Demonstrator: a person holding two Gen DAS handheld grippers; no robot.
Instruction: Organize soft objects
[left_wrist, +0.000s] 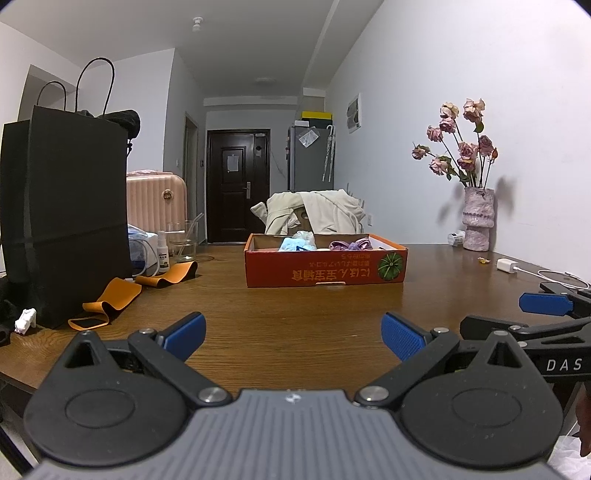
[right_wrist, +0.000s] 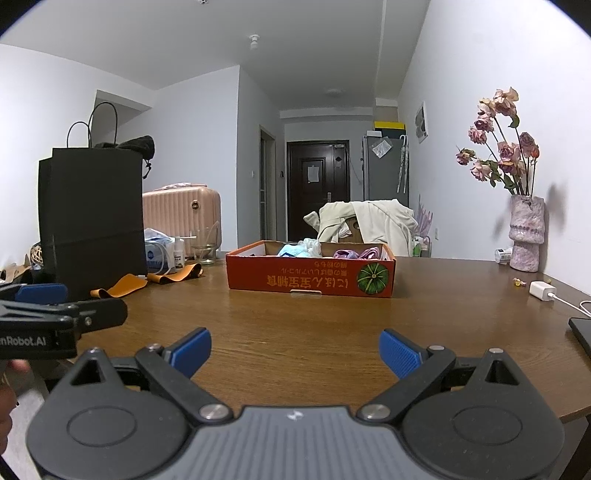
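The shallow orange cardboard box with a green pumpkin print (right_wrist: 310, 275) hides most of its contents behind its near wall: only the tops of a pale blue soft bundle (left_wrist: 293, 244) and a crumpled purple fabric piece (left_wrist: 351, 244) rise above the rim, and their full shapes cannot be told. The tall black paper bag with cord handles (left_wrist: 70, 214) covers whatever stands behind it, and its left side runs off the left wrist view. The small white figure (left_wrist: 26, 320) beside it is too blurred to identify (perhaps a toy). The white charging cable (right_wrist: 576, 304) and a dark flat device (right_wrist: 581, 334) are cut by the right edge.
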